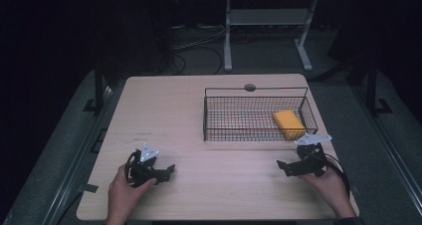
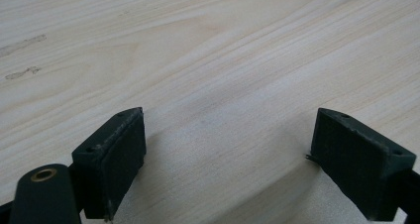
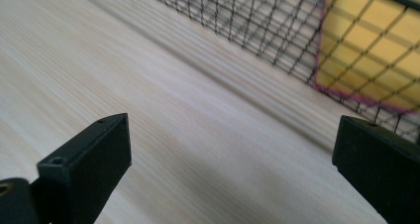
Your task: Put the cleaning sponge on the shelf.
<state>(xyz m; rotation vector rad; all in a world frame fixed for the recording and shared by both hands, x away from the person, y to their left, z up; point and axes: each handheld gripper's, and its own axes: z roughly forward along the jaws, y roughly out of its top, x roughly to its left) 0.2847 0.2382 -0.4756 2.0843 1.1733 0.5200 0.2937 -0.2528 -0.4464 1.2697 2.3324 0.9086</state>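
A black wire basket stands on the right half of the wooden table. A yellow sponge lies in its right end; through the mesh the sponge shows a pink edge. My left gripper rests low at the front left, held by a hand, its jaws open over bare wood. My right gripper sits at the front right, just before the basket's right corner, open with nothing between its jaws.
Beyond the table's far edge is a dark floor with cables and a white table frame. A round grommet sits at the table's back edge behind the basket.
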